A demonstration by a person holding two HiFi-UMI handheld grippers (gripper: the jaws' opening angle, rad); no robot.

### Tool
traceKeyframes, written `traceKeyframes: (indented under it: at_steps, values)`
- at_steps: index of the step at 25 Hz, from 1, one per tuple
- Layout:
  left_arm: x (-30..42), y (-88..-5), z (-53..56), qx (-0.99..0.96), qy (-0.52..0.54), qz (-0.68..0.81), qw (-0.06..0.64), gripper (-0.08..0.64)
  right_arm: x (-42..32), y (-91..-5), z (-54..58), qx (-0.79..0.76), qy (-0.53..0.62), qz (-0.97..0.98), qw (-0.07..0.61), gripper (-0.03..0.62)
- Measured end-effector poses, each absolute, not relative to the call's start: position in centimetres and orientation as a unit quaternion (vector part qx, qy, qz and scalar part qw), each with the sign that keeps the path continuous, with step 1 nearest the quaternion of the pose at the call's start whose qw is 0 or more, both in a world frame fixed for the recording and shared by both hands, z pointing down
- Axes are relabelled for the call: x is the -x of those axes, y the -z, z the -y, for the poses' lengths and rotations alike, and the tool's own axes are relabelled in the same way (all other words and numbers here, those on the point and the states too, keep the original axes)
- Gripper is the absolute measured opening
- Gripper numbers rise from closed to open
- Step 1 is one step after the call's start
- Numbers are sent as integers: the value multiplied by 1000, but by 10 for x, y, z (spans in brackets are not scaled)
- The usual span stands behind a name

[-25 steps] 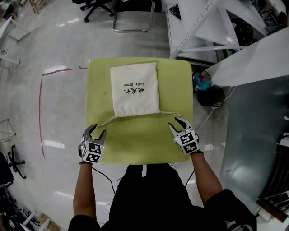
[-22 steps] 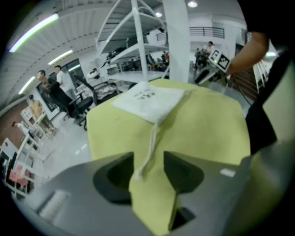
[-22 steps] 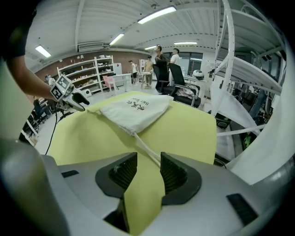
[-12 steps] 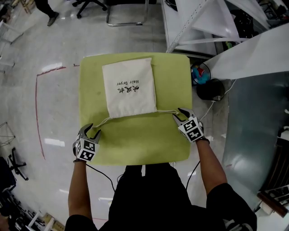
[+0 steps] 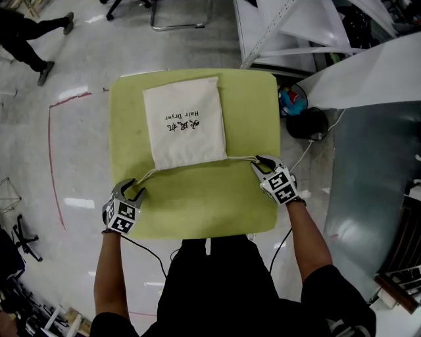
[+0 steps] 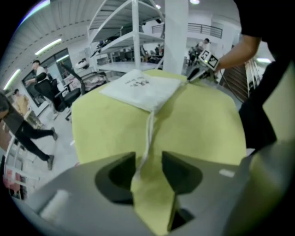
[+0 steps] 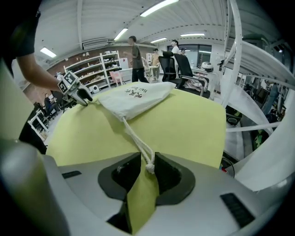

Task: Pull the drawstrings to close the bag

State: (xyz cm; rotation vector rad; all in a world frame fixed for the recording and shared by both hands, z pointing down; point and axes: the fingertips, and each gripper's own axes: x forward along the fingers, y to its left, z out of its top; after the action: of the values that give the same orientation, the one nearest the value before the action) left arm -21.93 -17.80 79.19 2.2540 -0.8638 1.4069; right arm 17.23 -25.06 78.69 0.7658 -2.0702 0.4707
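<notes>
A white cloth bag [image 5: 184, 122] with black print lies flat on the yellow-green table [image 5: 197, 204], mouth toward me. Its left drawstring [image 5: 146, 176] runs to my left gripper [image 5: 133, 191] at the table's near left edge. In the left gripper view the cord [image 6: 148, 133] passes between the closing jaws of the left gripper [image 6: 148, 159], beside one jaw with a gap left. The right drawstring [image 5: 242, 158] reaches my right gripper [image 5: 261, 162]. There the knot [image 7: 149, 168] sits between the closing jaws of the right gripper [image 7: 147, 159], a narrow gap still showing.
A dark bin with a blue item [image 5: 294, 108] and a black round object [image 5: 308, 139] stand off the table's right edge, under white frame bars [image 5: 342, 79]. A person's legs [image 5: 26, 29] cross the floor at top left. A chair base [image 5: 181, 16] stands behind the table.
Both grippers have moved up to the drawstring ends. The right one went forward and inward until the knot lay between its jaws. Both pairs of jaws stand narrower.
</notes>
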Motion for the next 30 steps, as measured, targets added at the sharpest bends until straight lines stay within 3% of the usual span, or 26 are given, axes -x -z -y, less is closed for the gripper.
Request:
traceKeyframes:
  at_steps: [3,7,9,14,19,22,30]
  values:
    - [214,-793,173,-796,-509,280,169,160,-170,-788,245,-286,-171,826,454,56]
    - [207,-795,166,-790,-520,271,178,43,-169,-790,244,-279,-174,819,471,41]
    - [207,-793,165,-784,-521,281,186,23,-167,-787,242,-271,-151,817,486,38]
    - [207,-793,167,-768,-534,303,184,13,-181,-780,237,-283,-73,790,538,38]
    - [230,-788,176,-728,-530,382,209,12,-187,-768,242,-320,-24,772,549,38]
    - [237,-786,178,-711,-548,399,185,12,-188,-762,242,-333,5,762,555,38]
    - [234,-787,173,-712,-554,395,174,15,-190,-757,239,-349,-9,764,542,38]
